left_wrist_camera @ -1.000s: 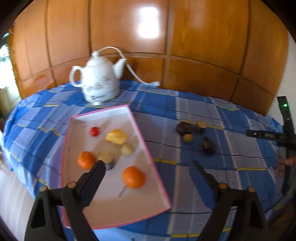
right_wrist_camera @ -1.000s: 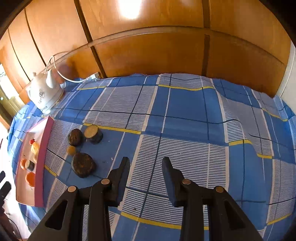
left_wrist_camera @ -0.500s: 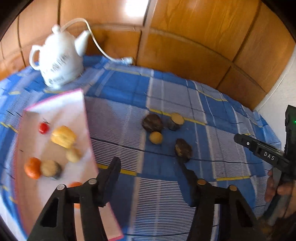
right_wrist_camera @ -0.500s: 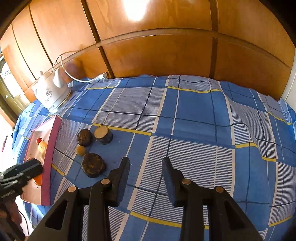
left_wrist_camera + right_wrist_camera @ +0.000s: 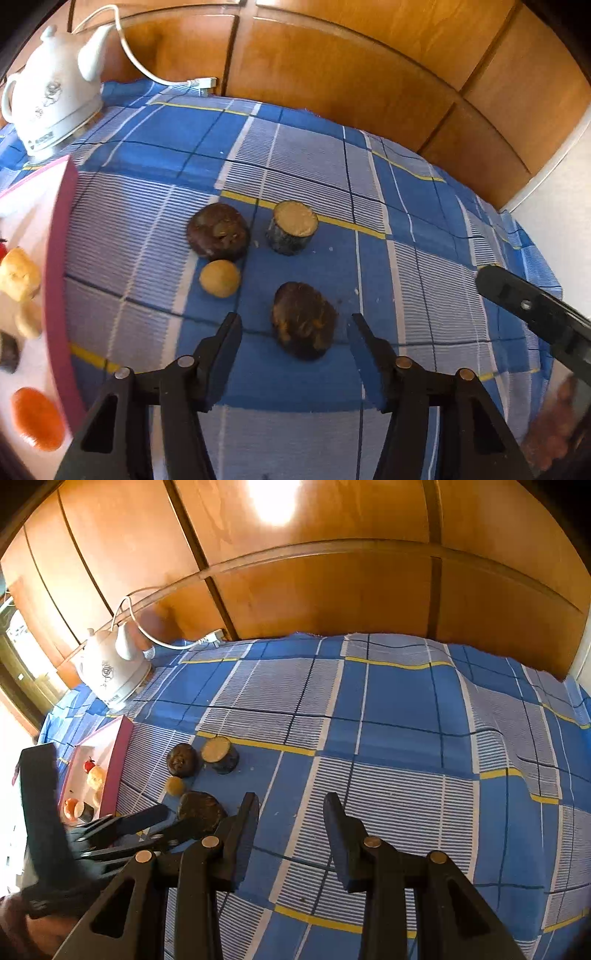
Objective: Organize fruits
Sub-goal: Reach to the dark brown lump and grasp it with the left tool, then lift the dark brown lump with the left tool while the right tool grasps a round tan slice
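Between the spread fingers of the left gripper [image 5: 295, 325] lies a dark brown fruit [image 5: 303, 319], untouched on the checked cloth [image 5: 369, 229]. Well to its right, the right gripper [image 5: 291, 803] hangs parted and empty.

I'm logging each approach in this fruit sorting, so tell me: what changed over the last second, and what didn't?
The left gripper swung away from the pink tray to the loose pieces on the cloth; its open fingers now flank the nearest dark fruit without touching it. It has also come into the right wrist view. Nothing was gripped or released. The right gripper stayed open above the tablecloth; fruit, tray and kettle kept their places.
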The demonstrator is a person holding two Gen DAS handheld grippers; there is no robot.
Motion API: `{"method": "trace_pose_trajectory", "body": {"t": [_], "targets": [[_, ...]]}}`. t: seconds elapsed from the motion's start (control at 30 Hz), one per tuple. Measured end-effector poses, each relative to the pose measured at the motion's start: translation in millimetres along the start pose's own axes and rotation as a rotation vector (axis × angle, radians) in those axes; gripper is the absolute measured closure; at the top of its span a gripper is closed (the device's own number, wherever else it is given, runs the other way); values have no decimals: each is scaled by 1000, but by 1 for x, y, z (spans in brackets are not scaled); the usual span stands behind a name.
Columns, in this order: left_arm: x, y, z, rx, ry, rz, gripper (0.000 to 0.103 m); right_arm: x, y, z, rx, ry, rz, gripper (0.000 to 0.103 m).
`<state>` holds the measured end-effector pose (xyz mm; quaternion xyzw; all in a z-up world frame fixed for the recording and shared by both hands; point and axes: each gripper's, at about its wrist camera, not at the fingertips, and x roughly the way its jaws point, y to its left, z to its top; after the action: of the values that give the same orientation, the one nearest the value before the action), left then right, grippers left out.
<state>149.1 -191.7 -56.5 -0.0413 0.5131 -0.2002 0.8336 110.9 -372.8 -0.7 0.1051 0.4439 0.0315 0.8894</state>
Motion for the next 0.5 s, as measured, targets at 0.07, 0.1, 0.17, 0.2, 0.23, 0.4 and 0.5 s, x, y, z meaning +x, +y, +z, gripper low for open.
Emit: {"method": "trace_pose_trajectory", "body": {"t": [0.07, 0.1, 0.17, 0.2, 0.23, 0.4, 0.5], "targets": [[9, -3, 2, 5, 0, 1, 44, 0, 0, 1, 0, 0, 1, 66], [14, -4, 2, 7, 7, 6, 50, 0, 0, 1, 0, 0, 3, 66], [20, -3, 1, 10, 6, -21, 61, 1, -1, 1, -1, 2, 3, 66], [18, -3, -1, 20, -4, -23, 62, 1, -1, 0, -2, 3, 4, 66], [17, -3, -4, 27, -3, -28, 62, 1, -1, 0, -4, 3, 4, 66], [-6, 3, -32, 58, -10, -36, 62, 2, -1, -1, -9, 10, 0, 66], [-24, 9, -64, 122, -57, -7, 62, 4, 1, -2, -14, 20, 1, 67]]}}
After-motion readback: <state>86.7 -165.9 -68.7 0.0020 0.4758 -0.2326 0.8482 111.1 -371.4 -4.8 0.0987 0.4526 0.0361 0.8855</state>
